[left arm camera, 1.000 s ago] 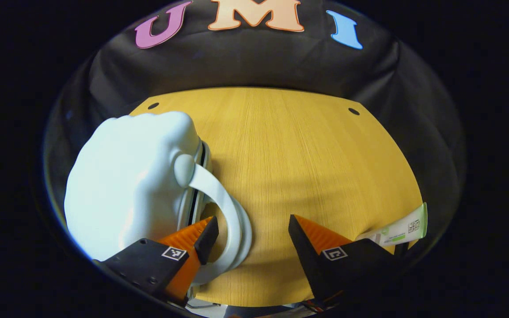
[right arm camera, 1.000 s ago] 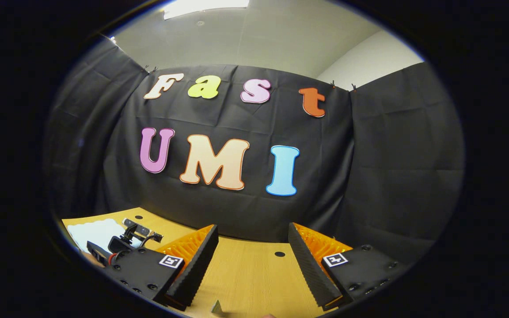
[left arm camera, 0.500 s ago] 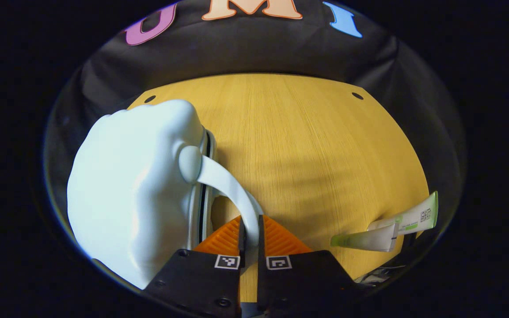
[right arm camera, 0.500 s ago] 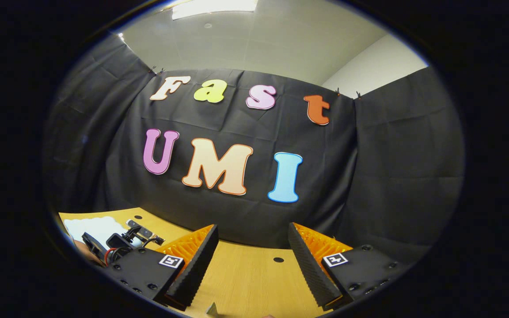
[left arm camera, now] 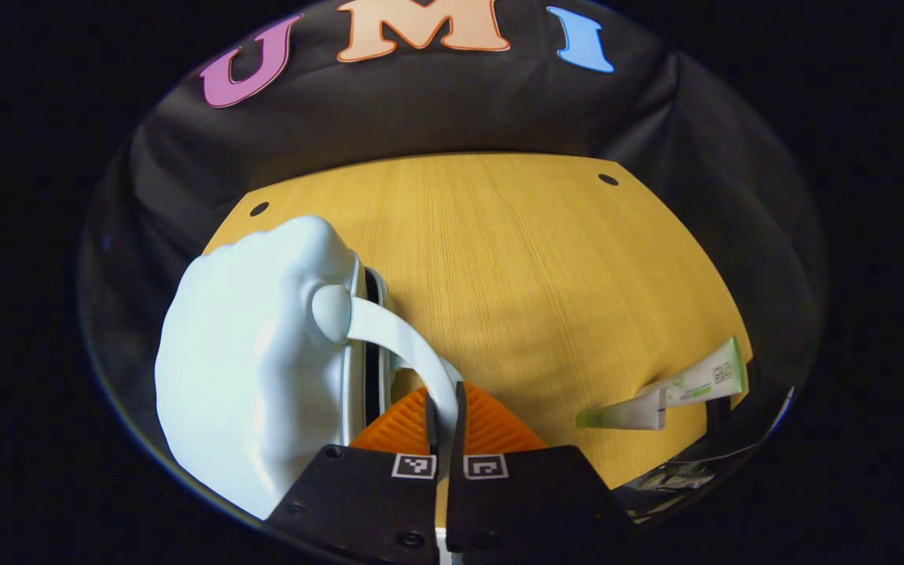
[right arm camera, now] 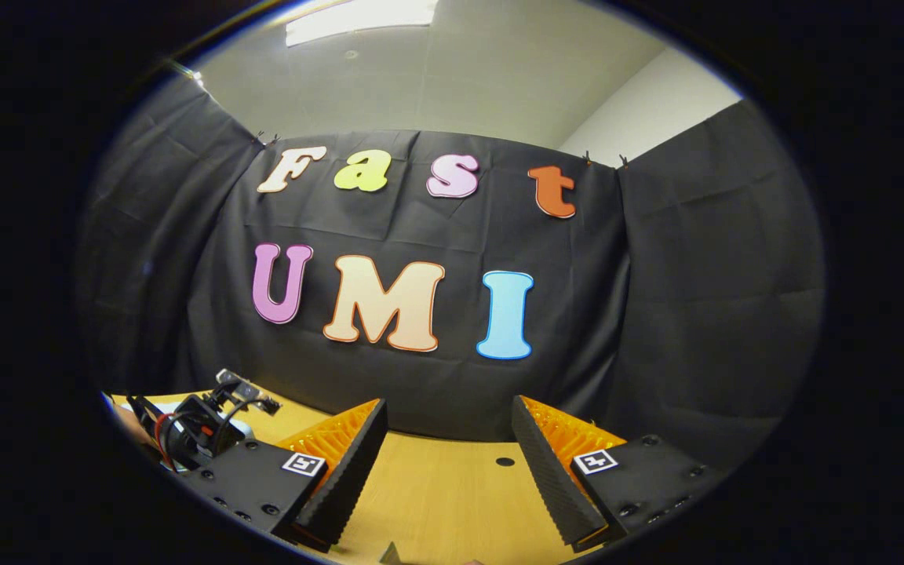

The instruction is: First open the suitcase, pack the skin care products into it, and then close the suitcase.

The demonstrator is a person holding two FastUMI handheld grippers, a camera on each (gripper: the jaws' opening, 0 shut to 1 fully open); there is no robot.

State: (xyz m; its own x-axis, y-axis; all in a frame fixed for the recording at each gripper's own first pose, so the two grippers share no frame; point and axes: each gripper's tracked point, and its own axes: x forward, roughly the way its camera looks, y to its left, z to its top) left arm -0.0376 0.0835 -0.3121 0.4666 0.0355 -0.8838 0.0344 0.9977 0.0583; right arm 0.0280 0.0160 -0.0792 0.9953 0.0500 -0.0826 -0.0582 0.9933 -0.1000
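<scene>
The suitcase [left arm camera: 256, 361] is a small, glossy white hard shell with a lumpy, moulded surface, lying on a table [left arm camera: 515, 267] of yellow wood-grain laminate, at the table's left side in the left gripper view. Its two halves stand slightly apart along a dark seam. A flat, smooth white handle [left arm camera: 405, 345] arcs out from a round boss on the suitcase's side, toward the camera.

The left gripper [left arm camera: 444, 416] is clamped on that handle: its two orange ribbed fingers [left arm camera: 397, 424] meet on the strap, with only the strap's thickness between them. Black finger mounts carry small square markers.

To the right of the suitcase, well apart from it, two skin care tubes lie near the table's right edge. The nearer tube [left arm camera: 625, 412] is white with a green end. The farther tube [left arm camera: 707, 380] is white with a flat crimped tail, and overlaps the first. Which way their caps face cannot be told.

In the right gripper view, the right gripper [right arm camera: 448, 463] hangs above the table with its wedge-shaped fingers [right arm camera: 350, 463] spread wide, black serrated pads facing each other, nothing between them. The left gripper's body, with wiring, shows at lower left beside a sliver of the suitcase.
</scene>
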